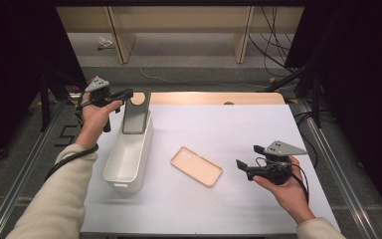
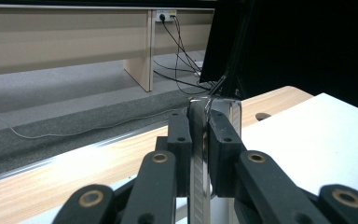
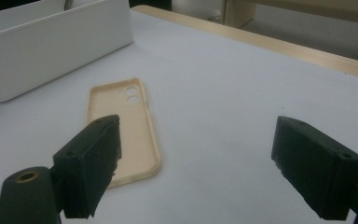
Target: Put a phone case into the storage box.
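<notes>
Left gripper: clamped on the top edge of a phone, jaws pinching the thin metal side, as the left gripper view shows close up.
Phone: hanging upright, dark glass facing the camera, its lower end just over the far end of the white bin; whether it touches the bin I cannot tell.
Why held so: an edge grip lets the phone dangle straight, so it looks set to go down into the bin's narrow slot end first, I judge.
Right gripper: jaws spread wide, nothing between them, hovering low over the white mat.
Why it waits there: it points towards the phone case, and in the right gripper view the case lies just ahead of the left-hand pad, so the case reads as its next pick.
Phone case: beige, lying flat, hollow side up, camera holes towards the bin, near the bin but apart from it.
Bin: long, white, empty as far as I can see, running away from the person along the mat's left side.
Around: the wooden table edge beyond the mat, cables on the floor behind, dark curtains on both sides.
In the way: the bin's near wall stands between the two hands; the case lies flat on the mat, so a jaw has little lip to catch.
Risk: a thin, slick edge grip could let the phone swing or slip.
</notes>
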